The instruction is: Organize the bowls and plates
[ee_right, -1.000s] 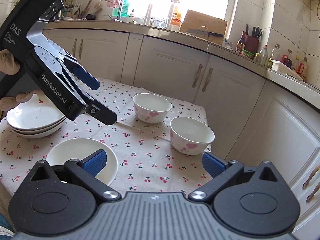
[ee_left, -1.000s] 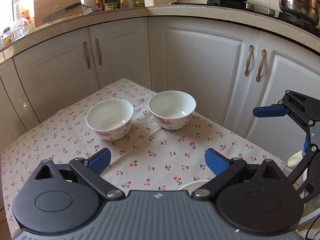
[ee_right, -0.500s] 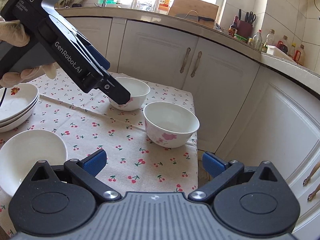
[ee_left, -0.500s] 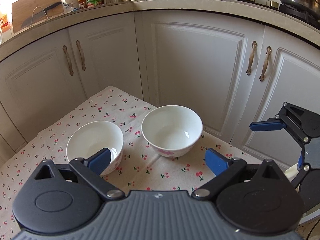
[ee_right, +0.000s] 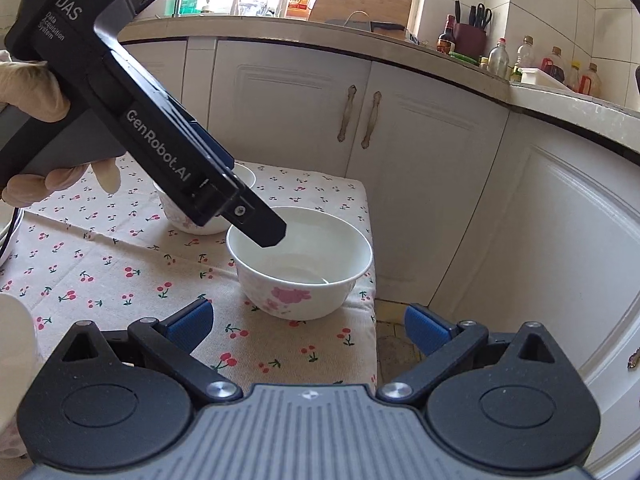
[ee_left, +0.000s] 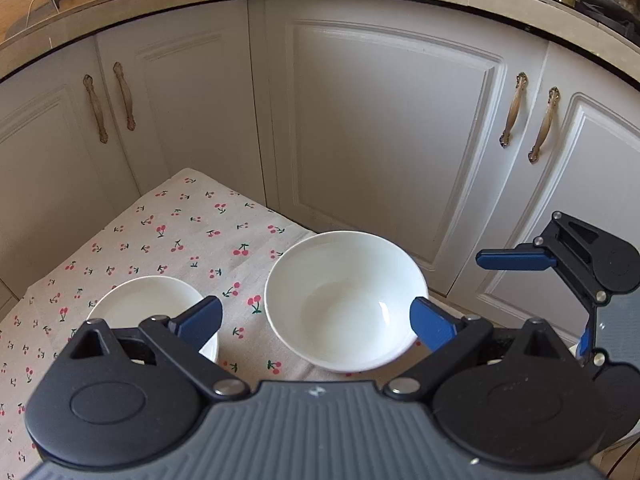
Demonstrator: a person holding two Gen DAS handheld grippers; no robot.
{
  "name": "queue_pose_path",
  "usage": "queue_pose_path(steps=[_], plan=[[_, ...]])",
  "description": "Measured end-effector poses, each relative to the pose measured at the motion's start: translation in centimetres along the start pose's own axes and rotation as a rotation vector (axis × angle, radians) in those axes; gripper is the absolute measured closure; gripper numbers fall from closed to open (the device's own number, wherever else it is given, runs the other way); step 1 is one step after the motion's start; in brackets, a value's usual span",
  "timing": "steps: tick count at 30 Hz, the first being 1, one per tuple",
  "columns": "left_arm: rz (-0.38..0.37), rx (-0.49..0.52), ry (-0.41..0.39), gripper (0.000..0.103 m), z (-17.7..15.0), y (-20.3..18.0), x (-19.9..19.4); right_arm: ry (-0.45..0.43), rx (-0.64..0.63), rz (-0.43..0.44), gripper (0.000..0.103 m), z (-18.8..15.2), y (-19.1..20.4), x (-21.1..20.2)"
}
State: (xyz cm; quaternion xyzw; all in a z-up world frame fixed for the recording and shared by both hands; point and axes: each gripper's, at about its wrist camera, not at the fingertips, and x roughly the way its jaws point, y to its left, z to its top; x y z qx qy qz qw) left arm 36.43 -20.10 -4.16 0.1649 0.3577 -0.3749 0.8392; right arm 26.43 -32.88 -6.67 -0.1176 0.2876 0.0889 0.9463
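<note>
Between the matt blue-padded fingers point(ee_left: 432, 325), a glossy white glazed bowl point(ee_left: 344, 300) is seen on matt woven cherry-print cloth point(ee_left: 188, 236). Beyond the fingertips, smooth painted cabinet doors point(ee_left: 392, 120) carry tarnished metal handles point(ee_left: 510, 109).

Black tongs point(ee_left: 316, 322) (blue pads point(ee_left: 432, 326))

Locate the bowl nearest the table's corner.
The bowl sits at the tablecloth's cabinet-side corner, between the open left gripper's fingers, the second bowl to its left.

Cherry-print tablecloth point(ee_left: 192, 236); white cabinet doors point(ee_left: 384, 128); counter bottles point(ee_right: 528, 56).
</note>
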Motion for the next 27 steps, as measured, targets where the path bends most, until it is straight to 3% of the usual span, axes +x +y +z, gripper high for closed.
queue_pose_path(steps=[5, 10, 17, 27], plan=[[-0.009, 0.007, 0.025, 0.007, 0.4, 0.1, 1.9, -0.002, -0.008, 0.003, 0.000, 0.2, -0.2, 1.5], [-0.023, -0.001, 0.053, 0.017, 0.5, 0.3, 3.7, -0.002, -0.012, 0.017, 0.000, 0.2, -0.3, 2.6], [-0.035, -0.021, 0.072, 0.024, 0.7, 0.7, 5.1, 0.008, -0.023, 0.040, 0.015, 0.6, -0.3, 3.8], [-0.053, -0.018, 0.075, 0.028, 0.8, 0.7, 5.5, 0.008, -0.011, 0.065, 0.019, 0.7, -0.5, 4.1]])
